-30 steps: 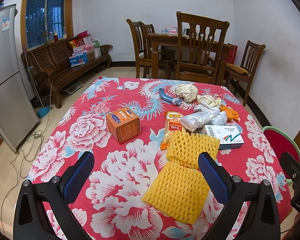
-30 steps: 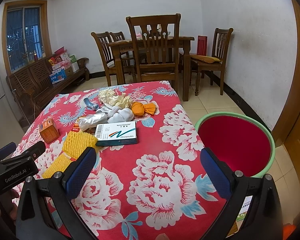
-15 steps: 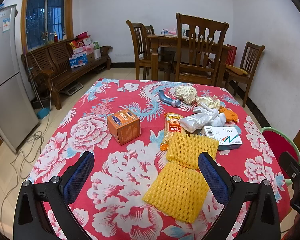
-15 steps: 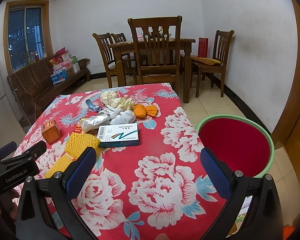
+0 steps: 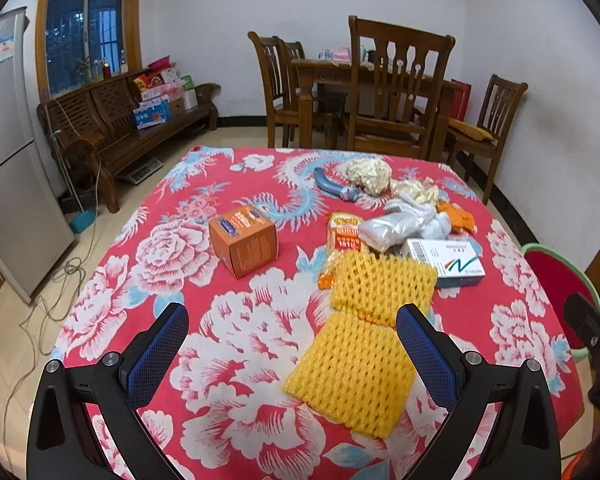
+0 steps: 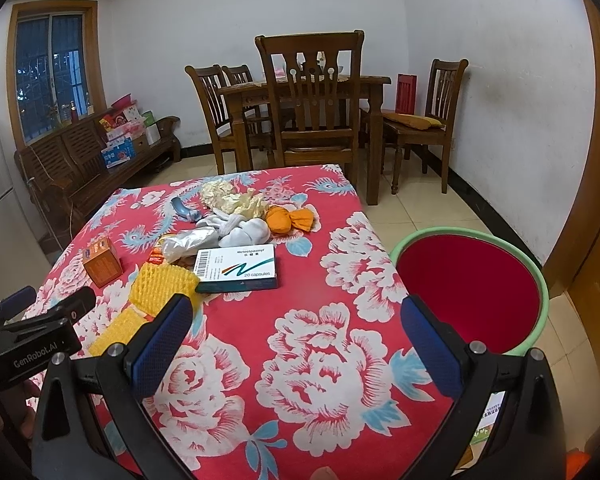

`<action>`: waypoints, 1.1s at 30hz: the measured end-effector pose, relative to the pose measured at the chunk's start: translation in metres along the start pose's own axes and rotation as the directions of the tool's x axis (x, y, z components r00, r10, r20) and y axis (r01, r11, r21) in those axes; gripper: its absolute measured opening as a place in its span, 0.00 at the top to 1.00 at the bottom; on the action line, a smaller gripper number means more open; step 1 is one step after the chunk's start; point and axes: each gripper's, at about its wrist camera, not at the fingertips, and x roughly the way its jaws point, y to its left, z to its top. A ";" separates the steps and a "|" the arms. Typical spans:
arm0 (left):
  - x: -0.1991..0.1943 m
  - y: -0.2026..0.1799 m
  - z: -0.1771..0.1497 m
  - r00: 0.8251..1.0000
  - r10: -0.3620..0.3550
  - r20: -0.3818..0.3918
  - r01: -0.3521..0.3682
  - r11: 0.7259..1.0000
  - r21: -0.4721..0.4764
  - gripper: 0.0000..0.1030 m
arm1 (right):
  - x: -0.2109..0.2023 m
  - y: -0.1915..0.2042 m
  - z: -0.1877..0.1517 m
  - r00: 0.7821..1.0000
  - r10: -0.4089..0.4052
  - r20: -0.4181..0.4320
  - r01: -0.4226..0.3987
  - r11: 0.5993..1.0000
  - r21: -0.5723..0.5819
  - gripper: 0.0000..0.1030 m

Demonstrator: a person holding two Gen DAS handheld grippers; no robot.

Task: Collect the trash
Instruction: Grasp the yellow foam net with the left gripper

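Trash lies on a table with a red floral cloth [image 5: 148,256]: two yellow foam nets [image 5: 356,364], an orange box [image 5: 244,240], a white capsule box [image 5: 448,264] [image 6: 238,268], a snack wrapper [image 5: 342,236], a silver bag [image 5: 384,228], white crumpled pieces [image 6: 244,230], an orange wrapper [image 6: 290,219], crumpled cream paper [image 5: 370,176] and a blue tube [image 5: 334,188]. My left gripper [image 5: 292,344] is open and empty, above the near table edge by the nets. My right gripper [image 6: 296,332] is open and empty over the table's right part. A red basin with a green rim [image 6: 470,292] stands right of the table.
A wooden dining table with several chairs [image 5: 396,92] stands beyond the table. A wooden bench with boxes [image 5: 140,120] is at the left wall, a fridge [image 5: 4,152] at far left, with cables on the floor [image 5: 60,280].
Both grippers have drifted slightly back and up, so the table items sit a little farther away in view. Both stay open and empty.
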 end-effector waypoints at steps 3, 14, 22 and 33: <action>0.005 -0.002 -0.005 1.000 -0.008 -0.026 0.008 1.000 0.010 0.00 | 0.001 -0.005 -0.002 1.000 -0.007 -0.003 0.007 1.000 0.009 0.01; 0.025 -0.022 -0.024 0.987 -0.080 -0.137 0.089 0.994 0.059 0.00 | 0.008 -0.023 -0.010 0.999 -0.025 -0.029 0.026 0.999 0.039 0.01; 0.036 -0.035 -0.034 0.973 -0.106 -0.203 0.130 0.985 0.109 0.29 | 0.012 -0.030 -0.012 0.998 -0.030 -0.048 0.032 0.998 0.060 0.01; 0.033 -0.033 -0.034 0.969 -0.140 -0.204 0.168 0.977 0.128 0.61 | 0.015 -0.017 -0.013 0.998 0.010 -0.063 -0.007 0.999 0.045 0.01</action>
